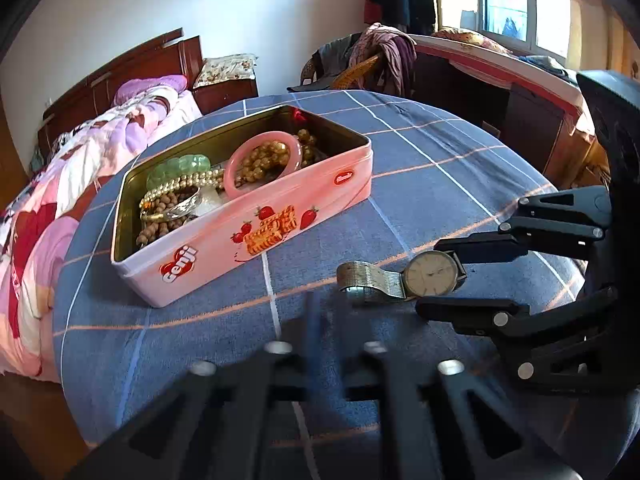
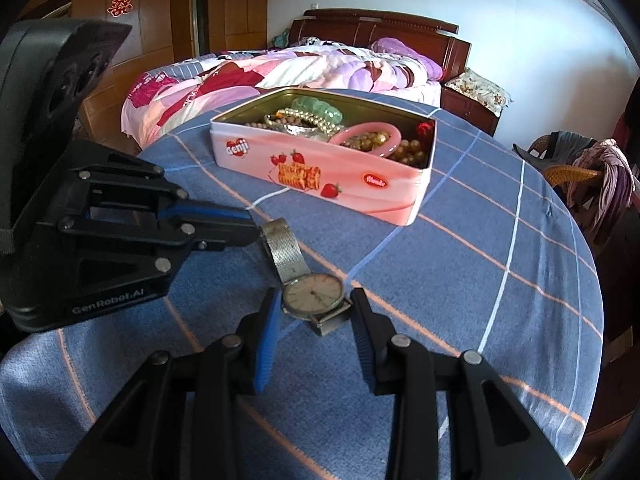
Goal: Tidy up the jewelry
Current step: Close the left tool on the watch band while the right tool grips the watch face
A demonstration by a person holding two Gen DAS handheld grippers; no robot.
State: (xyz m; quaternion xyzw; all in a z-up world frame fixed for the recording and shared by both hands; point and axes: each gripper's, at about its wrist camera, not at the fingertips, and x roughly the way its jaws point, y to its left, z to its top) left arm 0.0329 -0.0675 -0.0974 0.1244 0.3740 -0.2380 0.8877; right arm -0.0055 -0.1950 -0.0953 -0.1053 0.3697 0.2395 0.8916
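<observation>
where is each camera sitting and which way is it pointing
Left wrist view: sits on the left gripper, angled down across the table toward a far window; its own blurred fingers show, and the right gripper at the right edge.
Right wrist view: sits on the right gripper, angled down toward the bed; its own fingers flank the watch face, and the left gripper shows at left by the strap.
Shared: watch, pink tin, table, bed.

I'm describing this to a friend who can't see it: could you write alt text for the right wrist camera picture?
A silver mesh-band watch lies on a blue checked tablecloth, its face between the right gripper's open fingers while the left gripper meets the band's far end. Behind sits an open pink tin of beads and bangles, with a bed beyond.
</observation>
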